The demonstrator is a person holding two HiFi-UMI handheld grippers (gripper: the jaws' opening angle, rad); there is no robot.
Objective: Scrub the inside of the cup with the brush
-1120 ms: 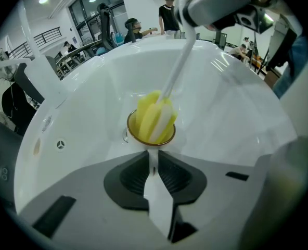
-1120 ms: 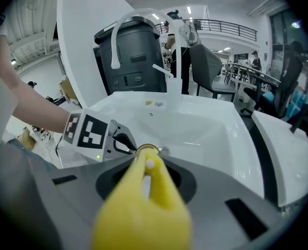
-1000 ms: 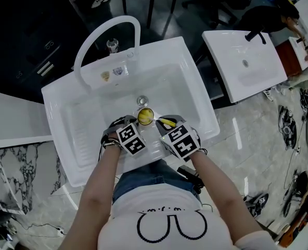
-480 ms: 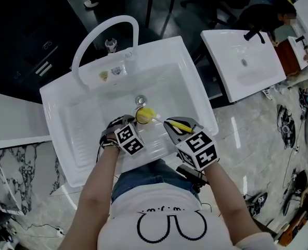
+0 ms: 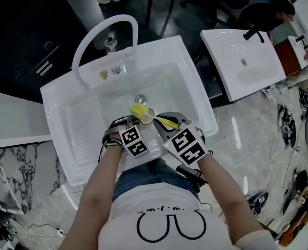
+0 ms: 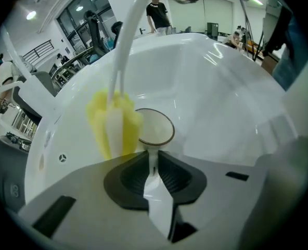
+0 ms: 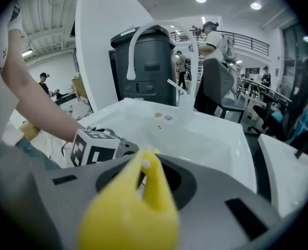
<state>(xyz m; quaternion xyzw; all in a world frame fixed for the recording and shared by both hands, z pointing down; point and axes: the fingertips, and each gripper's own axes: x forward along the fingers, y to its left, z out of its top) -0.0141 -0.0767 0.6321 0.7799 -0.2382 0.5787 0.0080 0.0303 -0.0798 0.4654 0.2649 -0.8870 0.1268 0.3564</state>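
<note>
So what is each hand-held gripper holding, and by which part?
Left hand-held gripper: the small white dark-rimmed cup, by its white handle. Right hand-held gripper: the yellow sponge-headed brush, by its yellow handle.

One cup (image 6: 155, 128), one brush (image 6: 115, 124), two sinks (image 5: 197, 95)

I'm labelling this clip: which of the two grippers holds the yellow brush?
The right gripper: its jaws clamp the yellow handle of the brush. The left gripper is instead shut on the cup.

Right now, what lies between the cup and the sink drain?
In the head view, the brush's yellow head lies between the cup and the drain. The left gripper view shows it beside the rim, outside the cup.
</note>
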